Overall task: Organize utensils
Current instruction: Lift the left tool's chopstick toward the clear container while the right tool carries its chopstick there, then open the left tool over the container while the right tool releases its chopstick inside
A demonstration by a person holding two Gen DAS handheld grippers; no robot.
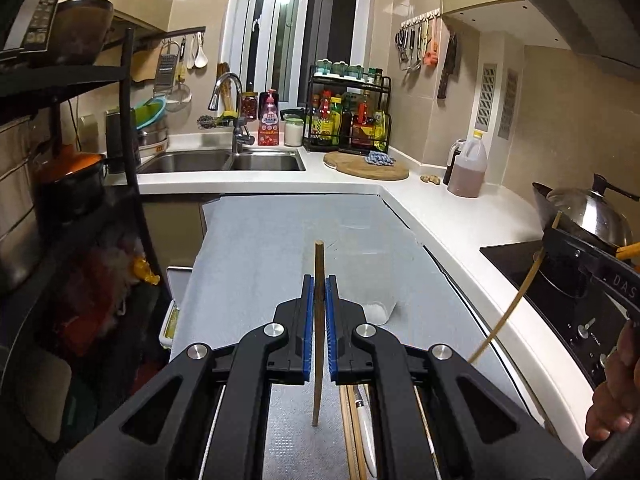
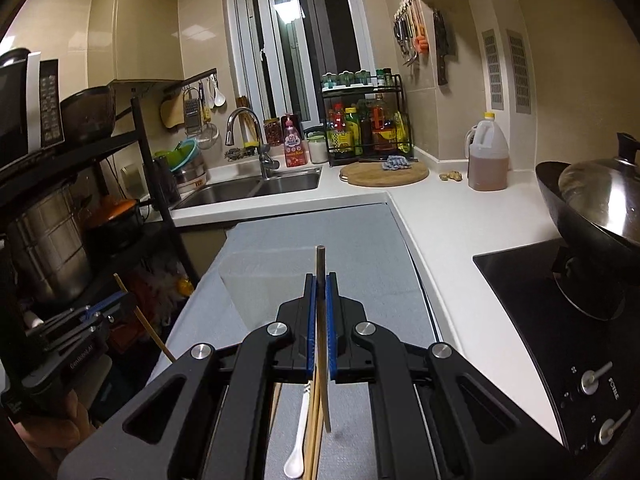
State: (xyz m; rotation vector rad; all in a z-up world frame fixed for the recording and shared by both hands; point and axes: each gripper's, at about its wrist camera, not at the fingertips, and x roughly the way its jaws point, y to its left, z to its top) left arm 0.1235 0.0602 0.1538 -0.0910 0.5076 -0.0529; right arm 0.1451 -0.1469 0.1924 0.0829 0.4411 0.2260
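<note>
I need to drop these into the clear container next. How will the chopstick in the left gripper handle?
Probably stiff and light: the chopstick stands straight between the left gripper's fingers. Thin and gripped mid-length, it may pivot. Likely rolls if dropped on the mat.

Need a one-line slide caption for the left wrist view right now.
Left gripper shut on a chopstick above the grey mat, clear container just ahead.

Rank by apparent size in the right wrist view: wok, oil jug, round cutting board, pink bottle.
1. wok, though nearness to the camera inflates it
2. round cutting board
3. oil jug, close to the board
4. pink bottle
</note>
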